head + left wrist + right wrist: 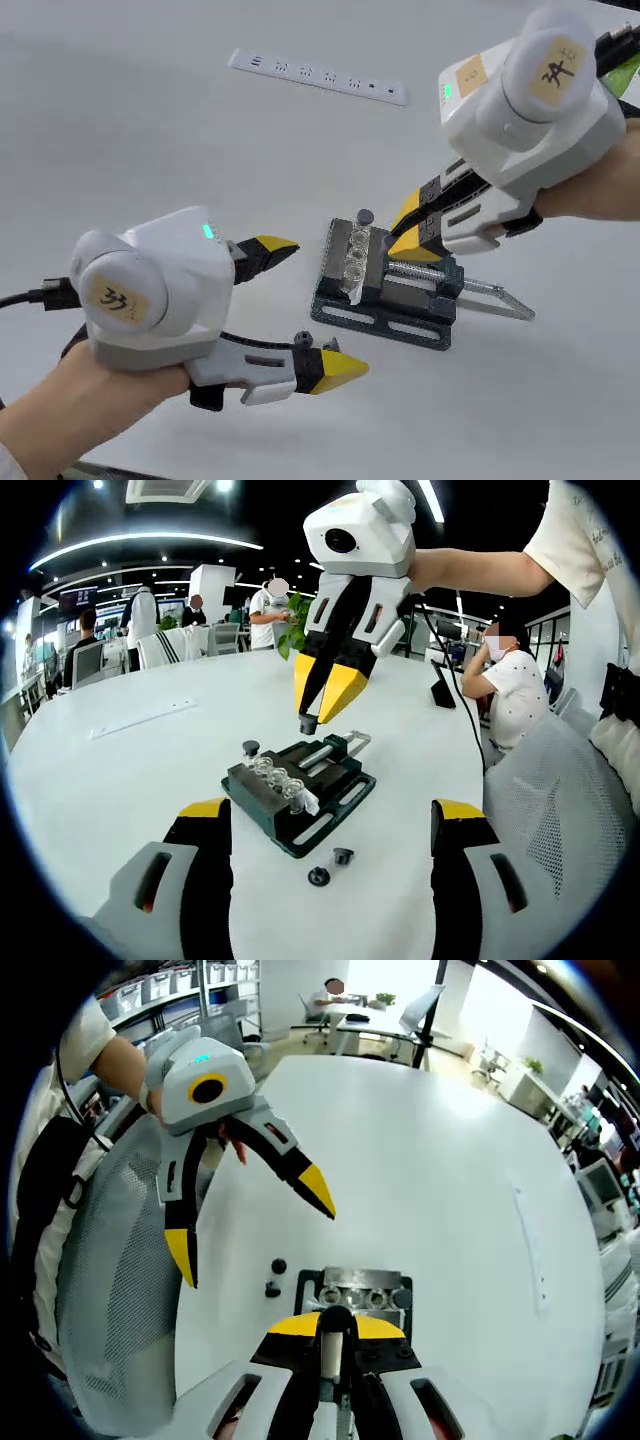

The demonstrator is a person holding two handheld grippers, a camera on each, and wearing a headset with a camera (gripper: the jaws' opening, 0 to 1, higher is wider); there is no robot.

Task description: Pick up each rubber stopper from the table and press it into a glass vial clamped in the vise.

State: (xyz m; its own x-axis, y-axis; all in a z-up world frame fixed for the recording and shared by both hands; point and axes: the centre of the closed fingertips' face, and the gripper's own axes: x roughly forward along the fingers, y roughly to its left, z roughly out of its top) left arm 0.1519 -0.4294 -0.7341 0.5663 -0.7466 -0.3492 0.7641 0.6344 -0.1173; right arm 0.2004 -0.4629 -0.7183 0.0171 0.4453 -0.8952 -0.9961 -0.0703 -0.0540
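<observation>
A dark vise (430,328) holds a row of glass vials (355,256) upright. The vial at the far end of the row carries a dark rubber stopper (365,215). My right gripper (398,241) hangs just above the vise, shut on another stopper (308,723), which shows between its yellow tips (335,1321). My left gripper (330,305) stands open to the left of the vise, nothing between its fingers. Two loose stoppers (343,856) (318,876) lie on the white table in front of the vise, between my left gripper's jaws in its own view.
A white power strip (318,75) lies at the far side of the table. The vise's screw handle (500,294) sticks out to the right. People sit and stand at other desks (505,685) behind the table.
</observation>
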